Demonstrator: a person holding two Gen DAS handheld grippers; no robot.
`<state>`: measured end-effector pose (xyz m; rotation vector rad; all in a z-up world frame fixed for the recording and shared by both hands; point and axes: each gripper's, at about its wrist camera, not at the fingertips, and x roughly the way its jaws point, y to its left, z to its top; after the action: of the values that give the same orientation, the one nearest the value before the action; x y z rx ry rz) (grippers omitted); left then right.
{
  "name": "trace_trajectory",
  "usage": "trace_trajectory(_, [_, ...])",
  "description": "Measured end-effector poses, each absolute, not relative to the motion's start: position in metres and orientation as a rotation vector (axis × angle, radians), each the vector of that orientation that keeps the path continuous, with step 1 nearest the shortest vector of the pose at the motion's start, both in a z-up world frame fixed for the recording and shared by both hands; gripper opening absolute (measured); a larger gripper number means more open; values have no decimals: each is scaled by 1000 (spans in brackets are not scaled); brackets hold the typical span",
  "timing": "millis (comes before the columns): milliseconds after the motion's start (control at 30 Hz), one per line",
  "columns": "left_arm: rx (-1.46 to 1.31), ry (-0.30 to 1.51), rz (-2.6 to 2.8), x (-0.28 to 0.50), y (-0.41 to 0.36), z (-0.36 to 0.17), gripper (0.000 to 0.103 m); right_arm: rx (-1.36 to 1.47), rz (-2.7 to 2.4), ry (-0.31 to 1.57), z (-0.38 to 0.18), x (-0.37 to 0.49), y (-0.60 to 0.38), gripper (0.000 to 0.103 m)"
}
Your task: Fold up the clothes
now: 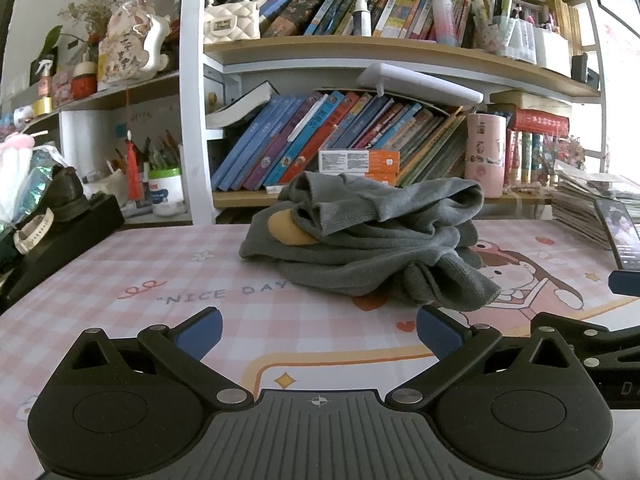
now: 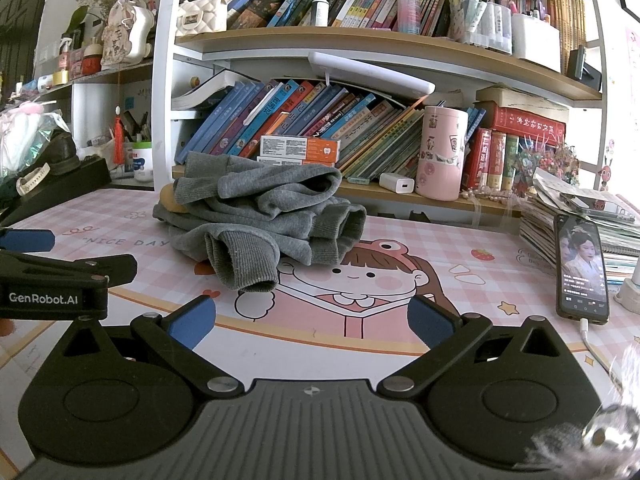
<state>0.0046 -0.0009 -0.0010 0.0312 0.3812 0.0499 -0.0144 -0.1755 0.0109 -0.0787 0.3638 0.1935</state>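
On the pink checked desk mat point(image 1: 100, 280), in front of the crowded bookshelf point(image 1: 360, 52), a grey garment point(image 1: 372, 240) is seen lying in a crumpled heap, near the middle of the mat and a little toward the back. A yellow patch point(image 1: 288, 230) is visible on its left side. Nothing is folded yet, so the step in hand is judged to be the first one: the heap must be taken and spread flat.

The left gripper point(image 1: 319, 332) is held low over the mat with its jaws spread wide and nothing between them; the garment lies just ahead of it. The right gripper point(image 2: 311, 320) is also spread wide and empty, and the garment is seen ahead and slightly to its left. The two grippers are close beside each other.

To do this step well, a clear edge should be chosen and not the bulk of the heap. A ribbed cuff point(image 2: 244, 268) hangs toward the front and is the nearest part; it can be pinched by one gripper, while another edge is taken by the other, so that the cloth can be lifted and opened. Only one layer should be caught, otherwise the heap is dragged as a lump. Care is needed on the right, where a phone point(image 2: 582, 268) with its cable point(image 2: 592, 344) lies on the mat and could be swept by the cloth.
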Motion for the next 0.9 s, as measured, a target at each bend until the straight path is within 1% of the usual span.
trace_trajectory(633, [33,392,40,5,-1,-2,103,-74,198,369,11,-14,-176,103])
trace_trajectory(900, [-38,440,-41,16,7,-4,103,-13,242,373,13,-4,-183,103])
